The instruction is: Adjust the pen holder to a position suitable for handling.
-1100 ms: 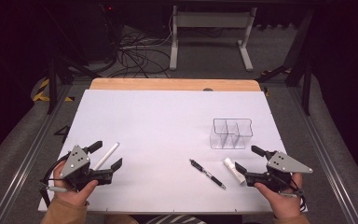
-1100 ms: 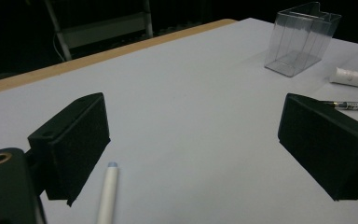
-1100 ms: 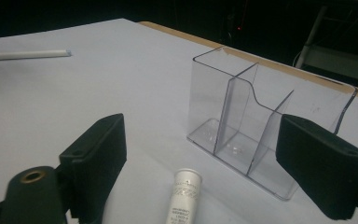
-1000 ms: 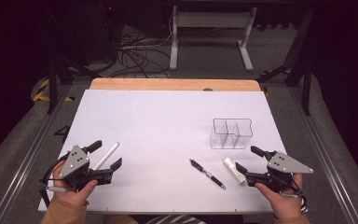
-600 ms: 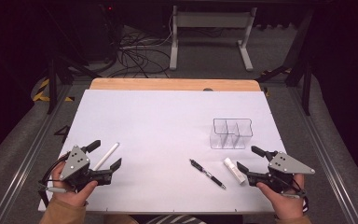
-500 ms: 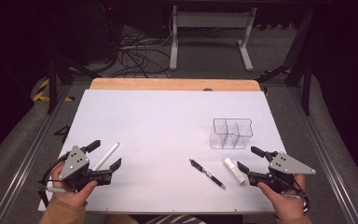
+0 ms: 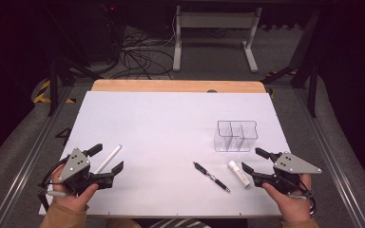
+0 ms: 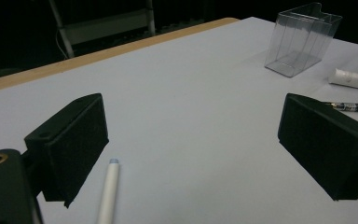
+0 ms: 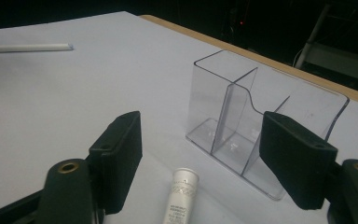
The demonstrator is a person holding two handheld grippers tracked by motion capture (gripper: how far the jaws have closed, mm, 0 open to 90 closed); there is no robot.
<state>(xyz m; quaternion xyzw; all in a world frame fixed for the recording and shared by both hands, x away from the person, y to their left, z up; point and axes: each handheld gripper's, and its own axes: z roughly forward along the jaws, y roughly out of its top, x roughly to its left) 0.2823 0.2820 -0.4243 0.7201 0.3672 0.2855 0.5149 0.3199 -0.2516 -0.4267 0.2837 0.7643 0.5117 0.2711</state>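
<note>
Both pairs of jaws stand apart with nothing gripped; those of my right gripper (image 7: 255, 160) have just been closing a little, and the white tube (image 9: 179, 196) lies on the table (image 7: 171, 123) between them, untouched. Just beyond sits the clear holder (image 9: 261, 135). My left gripper (image 7: 105, 158) straddles the white stick (image 8: 108, 191), which lies near one jaw

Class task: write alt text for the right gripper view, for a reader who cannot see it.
The right hand-held gripper stands open over a white tube lying between its black jaws. Just beyond stands an empty clear divided holder on the white table, with a white pen far off.
</note>
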